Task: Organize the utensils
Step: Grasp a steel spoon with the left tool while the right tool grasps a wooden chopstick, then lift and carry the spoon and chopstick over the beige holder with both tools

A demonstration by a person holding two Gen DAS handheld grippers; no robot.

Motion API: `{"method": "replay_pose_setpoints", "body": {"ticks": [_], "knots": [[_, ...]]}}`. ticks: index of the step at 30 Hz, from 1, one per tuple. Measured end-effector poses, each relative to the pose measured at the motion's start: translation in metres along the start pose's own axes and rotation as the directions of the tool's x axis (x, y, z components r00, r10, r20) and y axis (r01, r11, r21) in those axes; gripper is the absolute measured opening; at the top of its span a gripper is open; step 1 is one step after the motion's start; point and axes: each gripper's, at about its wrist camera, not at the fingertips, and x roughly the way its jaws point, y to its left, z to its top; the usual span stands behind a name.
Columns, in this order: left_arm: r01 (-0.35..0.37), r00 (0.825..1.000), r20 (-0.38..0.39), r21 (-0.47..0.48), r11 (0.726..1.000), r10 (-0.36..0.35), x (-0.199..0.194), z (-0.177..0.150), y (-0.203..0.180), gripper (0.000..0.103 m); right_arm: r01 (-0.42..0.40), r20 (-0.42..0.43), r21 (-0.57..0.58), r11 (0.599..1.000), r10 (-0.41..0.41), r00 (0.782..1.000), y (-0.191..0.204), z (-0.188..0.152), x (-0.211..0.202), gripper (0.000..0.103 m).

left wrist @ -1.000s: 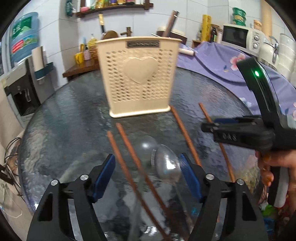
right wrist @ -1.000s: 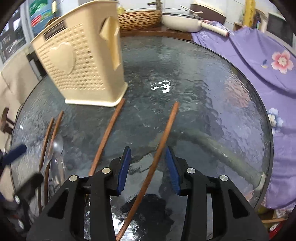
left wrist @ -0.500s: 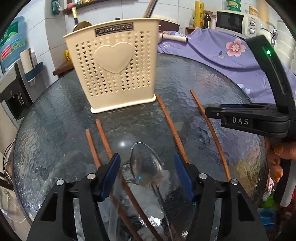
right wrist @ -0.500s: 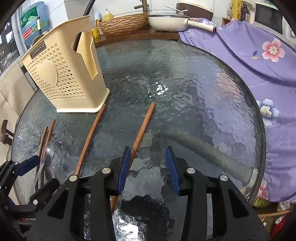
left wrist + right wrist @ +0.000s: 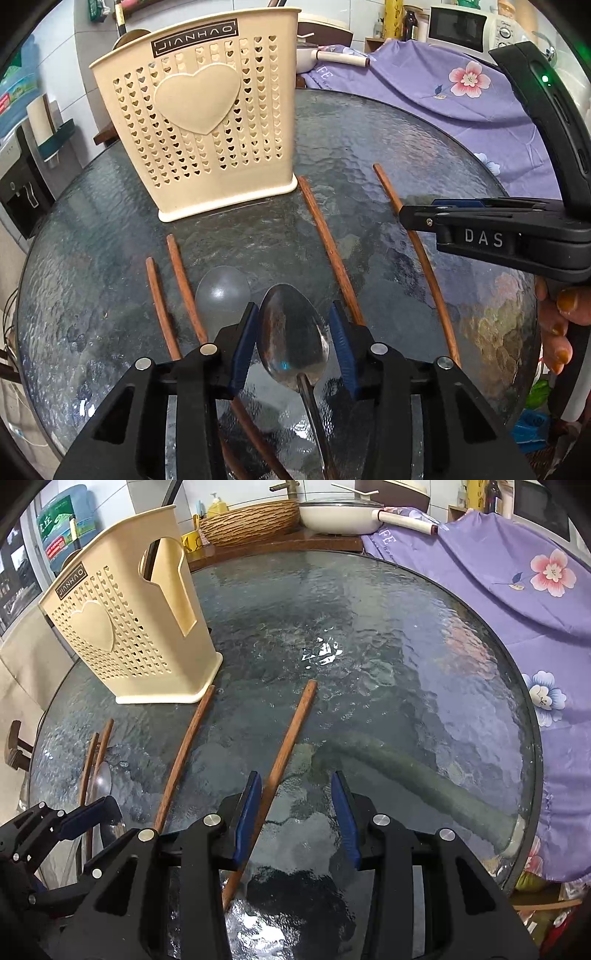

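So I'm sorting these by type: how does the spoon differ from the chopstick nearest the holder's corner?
The spoon is shiny metal with a wide bowl; the chopstick is brown, thin and straight. The spoon lies between the left tool pads; the chopstick lies outside them. Both lie flat on the glass table.

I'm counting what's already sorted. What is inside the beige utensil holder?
The holder's interior is mostly hidden: the left wrist view faces its perforated front, and the right wrist view shows only a side cutout with something dark behind it. Whether any utensils are inside cannot be told.
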Motion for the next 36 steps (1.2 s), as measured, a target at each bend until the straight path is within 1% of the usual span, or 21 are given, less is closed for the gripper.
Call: {"method": "replay_pose_setpoints", "body": {"ticks": [6, 7, 9, 11, 16, 20, 25, 29, 34, 36], "knots": [[-0.006, 1.000, -0.003, 0.005, 1.000, 0.006, 0.003, 0.004, -0.002, 0.038, 0.009, -0.012, 0.025, 1.000, -0.009, 1.000, 0.004, 0.012, 0.008, 0.040], [-0.007, 1.000, -0.002, 0.005, 1.000, 0.007, 0.002, 0.003, -0.002, 0.038, 0.013, -0.015, 0.027, 1.000, -0.013, 1.000, 0.004, 0.014, 0.008, 0.039], [-0.005, 1.000, -0.001, 0.009, 1.000, 0.005, 0.002, 0.004, -0.003, 0.034, 0.029, -0.018, 0.022, 0.999, -0.028, 0.999, 0.006, 0.020, 0.011, 0.031], [-0.012, 1.000, 0.001, 0.016, 1.000, 0.012, 0.003, 0.005, -0.004, 0.034, 0.041, -0.019, 0.019, 0.999, -0.040, 0.999, 0.008, 0.024, 0.014, 0.021], [-0.002, 1.000, -0.001, 0.005, 1.000, 0.002, 0.008, 0.011, -0.006, 0.034, 0.060, -0.022, 0.021, 0.998, -0.060, 0.998, 0.013, 0.034, 0.021, 0.011], [0.005, 1.000, 0.015, -0.011, 1.000, -0.004, 0.006, 0.014, -0.001, 0.034, 0.060, -0.020, 0.006, 0.998, -0.060, 0.998, 0.014, 0.036, 0.025, 0.010], [0.026, 0.998, 0.062, -0.021, 0.999, -0.024, -0.007, 0.021, 0.004, 0.033, 0.004, -0.003, 0.044, 0.999, -0.004, 1.000, 0.010, 0.035, 0.025, 0.007], [0.046, 0.994, 0.105, -0.031, 0.998, -0.043, -0.020, 0.026, 0.009, 0.033, -0.030, 0.046, 0.045, 0.999, 0.028, 0.999, 0.009, 0.036, 0.014, 0.007], [0.070, 0.986, 0.153, -0.046, 0.996, -0.062, -0.038, 0.031, 0.013, 0.033, -0.092, 0.120, 0.040, 0.995, 0.086, 0.989, 0.010, 0.038, -0.009, 0.007], [0.080, 0.982, 0.173, -0.051, 0.995, -0.070, -0.047, 0.032, 0.018, 0.033, -0.132, 0.156, 0.037, 0.990, 0.125, 0.980, 0.011, 0.039, -0.023, 0.007]]}}
